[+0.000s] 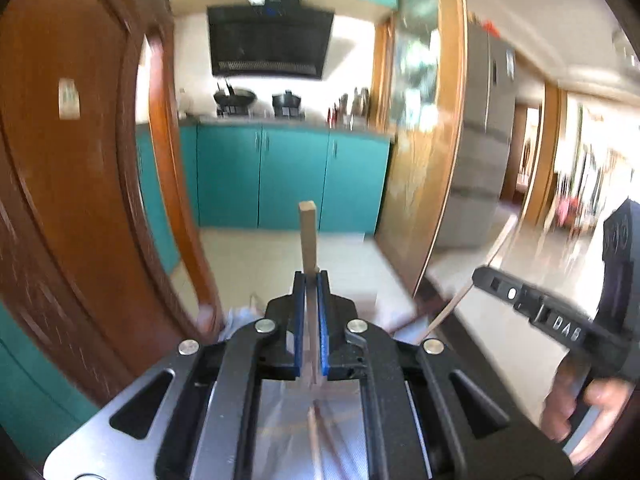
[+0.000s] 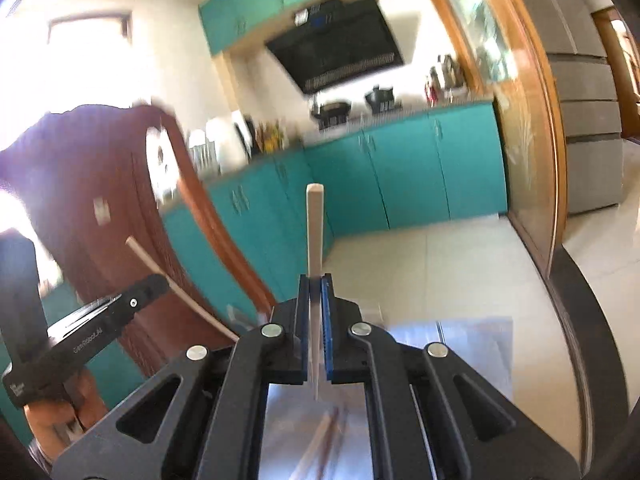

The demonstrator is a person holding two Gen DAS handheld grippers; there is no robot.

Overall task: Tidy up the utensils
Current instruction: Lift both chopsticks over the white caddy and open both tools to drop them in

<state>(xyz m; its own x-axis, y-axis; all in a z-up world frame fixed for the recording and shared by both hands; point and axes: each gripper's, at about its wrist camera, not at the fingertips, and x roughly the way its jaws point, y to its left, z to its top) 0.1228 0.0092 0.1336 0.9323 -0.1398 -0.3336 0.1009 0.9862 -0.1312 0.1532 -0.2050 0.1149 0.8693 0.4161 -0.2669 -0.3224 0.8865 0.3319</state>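
My left gripper is shut on a pale wooden chopstick that sticks up and forward out of the blue pads. My right gripper is shut the same way on a second pale chopstick. Both are held high and point towards the kitchen. In the left wrist view the right gripper shows at the right with its chopstick slanting across, a hand on its grip. In the right wrist view the left gripper shows at the left with its chopstick.
A curved brown wooden chair back stands close on the left. Ahead are teal cabinets, a stove with pots and a black range hood. A glass sliding door and a grey fridge stand right. A glossy table top lies below.
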